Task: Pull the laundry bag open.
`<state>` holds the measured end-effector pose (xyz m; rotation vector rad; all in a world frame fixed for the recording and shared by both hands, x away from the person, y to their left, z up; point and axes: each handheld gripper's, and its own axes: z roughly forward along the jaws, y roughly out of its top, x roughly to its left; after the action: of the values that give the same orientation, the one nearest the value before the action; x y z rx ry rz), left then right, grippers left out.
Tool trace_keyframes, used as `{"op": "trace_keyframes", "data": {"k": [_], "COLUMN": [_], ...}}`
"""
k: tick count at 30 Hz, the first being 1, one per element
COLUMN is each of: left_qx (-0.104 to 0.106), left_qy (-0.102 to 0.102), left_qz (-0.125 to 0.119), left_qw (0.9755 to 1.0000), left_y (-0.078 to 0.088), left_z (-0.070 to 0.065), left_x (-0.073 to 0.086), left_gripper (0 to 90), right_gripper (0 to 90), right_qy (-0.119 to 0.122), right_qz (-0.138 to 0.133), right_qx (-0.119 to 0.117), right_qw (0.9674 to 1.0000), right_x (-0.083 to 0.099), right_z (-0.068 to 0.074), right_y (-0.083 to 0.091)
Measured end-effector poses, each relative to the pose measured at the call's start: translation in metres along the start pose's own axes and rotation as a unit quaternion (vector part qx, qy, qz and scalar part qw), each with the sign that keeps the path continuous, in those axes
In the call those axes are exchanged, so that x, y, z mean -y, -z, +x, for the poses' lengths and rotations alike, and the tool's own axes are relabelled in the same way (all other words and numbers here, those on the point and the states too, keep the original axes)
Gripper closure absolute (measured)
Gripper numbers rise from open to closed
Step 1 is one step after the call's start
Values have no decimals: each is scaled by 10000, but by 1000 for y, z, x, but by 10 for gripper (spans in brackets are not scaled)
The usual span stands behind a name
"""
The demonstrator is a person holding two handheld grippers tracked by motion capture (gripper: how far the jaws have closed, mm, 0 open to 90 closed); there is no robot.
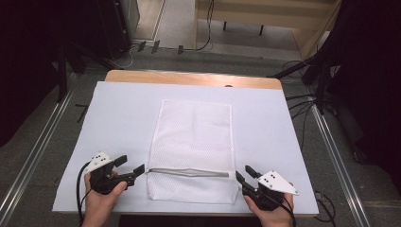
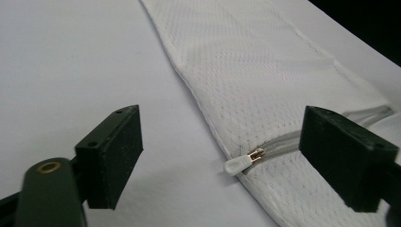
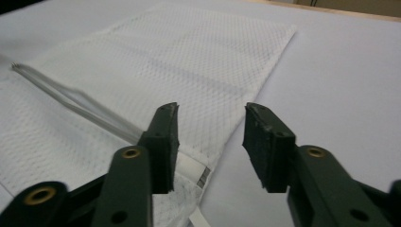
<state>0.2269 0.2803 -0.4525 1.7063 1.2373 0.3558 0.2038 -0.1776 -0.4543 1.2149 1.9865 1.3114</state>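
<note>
White mesh bag (image 1: 194, 146): lies flat at centre of frame on the white-covered table (image 1: 118, 123). Grey zipper (image 1: 189, 172) runs across its lower part; white zipper pull (image 2: 235, 164) at the bag's left edge. Left gripper (image 1: 130, 169): lower left of frame, jaws wide, just beside the pull. Right gripper (image 1: 245, 174): lower right, jaws apart, at the bag's right edge.

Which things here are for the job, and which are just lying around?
For the job: mesh bag, its zipper, zipper pull, left gripper, right gripper, both with jaws open.

Just around: white table cover, floor cables.
</note>
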Motion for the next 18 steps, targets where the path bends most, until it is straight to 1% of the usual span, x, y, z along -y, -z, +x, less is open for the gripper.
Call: {"op": "trace_keyframes", "data": {"k": [1,2,3,4,5,6,7,8,9,10,11,12,13,14,15,16,17,18], "left_qx": [-12,-14,-24,-100,-100,-220,-220,-285,-344,-403,-445,-563,-763,-823,-823,-800,-800,-812], "left_qy": [-1,23,29,15,15,-21,-21,-36,-93,-119,-156,-221,-337,-368,-368,-342,-342,-329], "left_qz": [-28,-41,-53,-125,-125,-179,-179,-211,-216,-237,-240,-216,-198,-200,-200,-289,-289,-326], "left_qw": [10000,10000,10000,9999,9999,9996,9996,9994,9991,9988,9986,9979,9963,9957,9957,9958,9958,9956], "left_y": [1,2,2,4,4,6,6,7,8,9,10,10,11,11,11,13,13,16], "left_z": [1,2,3,5,5,6,6,6,7,7,7,7,8,8,8,10,10,13], "left_x": [0,0,0,0,0,-1,-1,-1,-1,-1,-1,-1,0,-1,-1,-1,-1,-1], "left_gripper": [133,134,134,134,134,134,134,134,134,134,134,134,133,133,133,133,130,127], "right_gripper": [508,492,468,431,431,380,380,345,345,344,344,344,338,337,337,332,332,319], "right_qy": [-53,-91,-241,-280,-280,-359,-359,-383,-383,-446,-446,-442,-461,-498,-498,-540,-540,-578], "right_qz": [-73,-120,-104,-86,-86,-79,-79,-110,-110,-146,-146,-162,-142,-137,-137,-141,-141,-169], "right_qx": [-33,-15,6,23,23,126,126,258,258,266,266,255,308,358,358,409,409,413], "right_qw": [10000,9999,9997,9996,9996,9992,9992,9989,9989,9985,9985,9986,9984,9980,9980,9976,9976,9973], "right_x": [0,-1,-3,-3,-3,-3,-3,-3,-3,-4,-4,-4,-3,-2,-2,-1,-1,-1], "right_z": [-3,-6,-11,-14,-14,-20,-20,-26,-26,-32,-32,-36,-43,-46,-46,-54,-54,-61], "right_y": [1,2,4,5,5,6,6,8,8,10,10,10,12,13,13,14,14,17]}}
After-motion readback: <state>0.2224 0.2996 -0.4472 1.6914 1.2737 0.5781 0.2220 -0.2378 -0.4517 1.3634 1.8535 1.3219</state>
